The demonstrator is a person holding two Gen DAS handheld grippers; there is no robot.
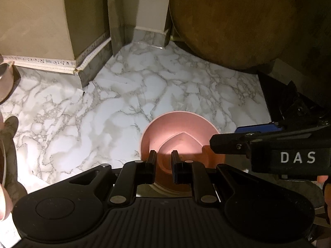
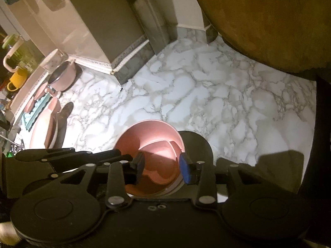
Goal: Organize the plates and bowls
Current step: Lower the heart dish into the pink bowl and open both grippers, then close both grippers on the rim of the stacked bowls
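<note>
Left tool (image 1: 163,155) is sitting narrowly parted over the near rim of the pink bowl (image 1: 182,130), fingers straddling it; can't tell if they're pinching. Right tool (image 2: 162,162) is gaping wide around the bowl's right wall, pads apart from it. Bowl is resting on the marble counter (image 1: 124,95), wooden board (image 1: 231,20) leaning at 1 o'clock.
</note>
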